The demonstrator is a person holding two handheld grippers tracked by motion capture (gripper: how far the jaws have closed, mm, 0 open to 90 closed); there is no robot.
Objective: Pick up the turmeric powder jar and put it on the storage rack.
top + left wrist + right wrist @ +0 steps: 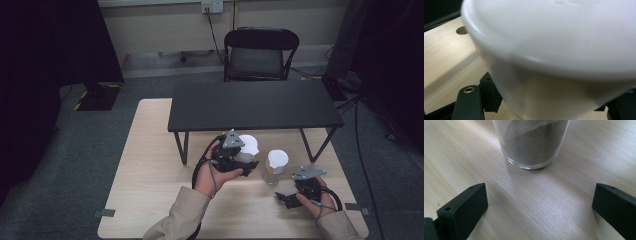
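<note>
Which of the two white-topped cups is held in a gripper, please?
The white cup nearer the black bench, clamped in the left gripper. The clear glass cup holding brownish powder stands free before the open right gripper.

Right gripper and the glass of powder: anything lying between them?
Nothing: in the right gripper view, bare tabletop separates the open right gripper from the glass.

a light wooden table point(150, 165) is sitting on a grey carpeted floor point(90, 150), and a low black bench-like shelf point(255, 105) is standing across its far half. behind that, a black folding chair point(260, 55) is facing the table. a pale wall point(160, 20) is running along the back, with a socket point(211, 6) feeding a dark cable point(215, 35) downward. dark curtains point(50, 45) are closing in both sides. light is falling softly on the tabletop.
</note>
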